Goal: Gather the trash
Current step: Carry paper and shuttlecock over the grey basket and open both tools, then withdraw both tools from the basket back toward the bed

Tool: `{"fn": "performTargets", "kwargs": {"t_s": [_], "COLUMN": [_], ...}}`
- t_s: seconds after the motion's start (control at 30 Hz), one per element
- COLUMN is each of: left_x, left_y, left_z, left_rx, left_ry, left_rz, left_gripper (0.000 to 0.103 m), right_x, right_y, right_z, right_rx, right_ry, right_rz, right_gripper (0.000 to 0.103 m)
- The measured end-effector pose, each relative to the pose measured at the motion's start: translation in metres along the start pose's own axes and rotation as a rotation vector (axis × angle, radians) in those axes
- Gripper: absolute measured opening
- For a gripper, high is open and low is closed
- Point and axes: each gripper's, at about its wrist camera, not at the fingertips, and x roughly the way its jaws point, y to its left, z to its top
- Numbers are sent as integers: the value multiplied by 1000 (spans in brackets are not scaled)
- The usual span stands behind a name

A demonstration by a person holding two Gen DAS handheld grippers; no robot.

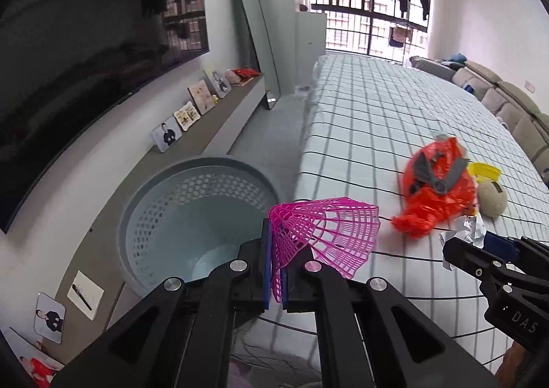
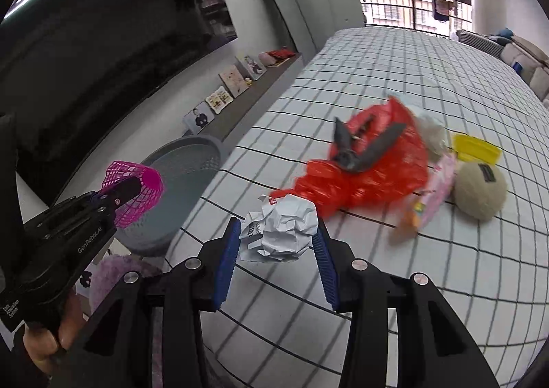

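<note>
Bedroom, grid-check bed (image 2: 394,55), grey perforated basket (image 1: 192,216) on the floor beside it. My left claw (image 1: 276,271) is clamped on a pink mesh net (image 1: 326,233) at the basket's rim; its body reads "GenRobot.AI". My right claw (image 2: 274,250) is wide, pads either side of a crumpled paper ball (image 2: 279,231), print unreadable. Red plastic bag (image 2: 370,161) lies just beyond on the bed.
</note>
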Motion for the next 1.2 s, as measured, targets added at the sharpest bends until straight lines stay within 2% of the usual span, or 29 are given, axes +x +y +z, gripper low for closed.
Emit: {"fn": "performTargets", "kwargs": {"t_s": [0.2,0.4,0.7,0.97,1.03,1.1,1.13,1.2], "left_x": [27,59,91,107,111,111,110,107], "left_y": [63,112,136,145,146,147,147,145], "left_z": [4,6,6,1,2,1,1,1], "left_rx": [-64,-120,-126,-139,-144,-151,-152,-148], "left_ry": [27,76,125,167,176,174,166,152], "left_rz": [91,132,136,134,136,145,149,150], "left_gripper": [5,5,8,8,19,52,58,60], "right_x": [49,91,153,177,179,179,179,178], "right_y": [62,107,135,139,138,137,135,134], "right_z": [36,62,64,65,64,65,65,65], "right_rx": [-103,-180,-218,-226,-226,-222,-218,-215], "right_ry": [51,89,194,210,209,208,203,200], "right_rz": [86,118,136,131,129,127,126,124], "right_gripper": [42,42,42,43,45,54,58,58]}}
